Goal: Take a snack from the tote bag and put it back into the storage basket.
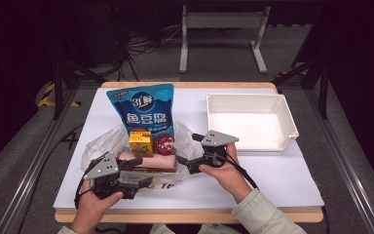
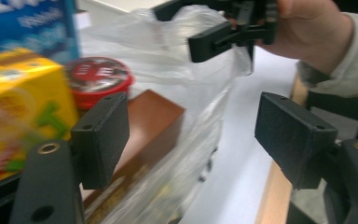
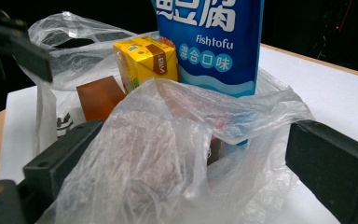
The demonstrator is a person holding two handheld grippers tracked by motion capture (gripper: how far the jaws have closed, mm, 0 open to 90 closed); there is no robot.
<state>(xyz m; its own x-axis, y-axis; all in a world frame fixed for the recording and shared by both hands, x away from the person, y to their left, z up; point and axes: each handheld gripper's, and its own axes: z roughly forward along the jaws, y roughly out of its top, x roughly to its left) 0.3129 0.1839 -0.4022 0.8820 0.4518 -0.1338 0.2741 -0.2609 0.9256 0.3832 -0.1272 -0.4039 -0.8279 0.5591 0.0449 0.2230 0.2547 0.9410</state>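
- Clear plastic bag (image 1: 100,146) lies at table (image 1: 282,180) centre, holding brown box (image 1: 148,162), long axis 9-to-3.
- Left tool (image 1: 135,171): jaws partly apart, gripping nothing; box just at its 1 o'clock, nearer this hand.
- Right tool (image 1: 187,151): jaws wide, bag film between them, grip cannot be told.

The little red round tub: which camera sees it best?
The left gripper view: the red tub is close, its dark printed lid facing the camera, beside the yellow carton. The high view shows it small, below the blue bag. In the right gripper view I cannot make it out.
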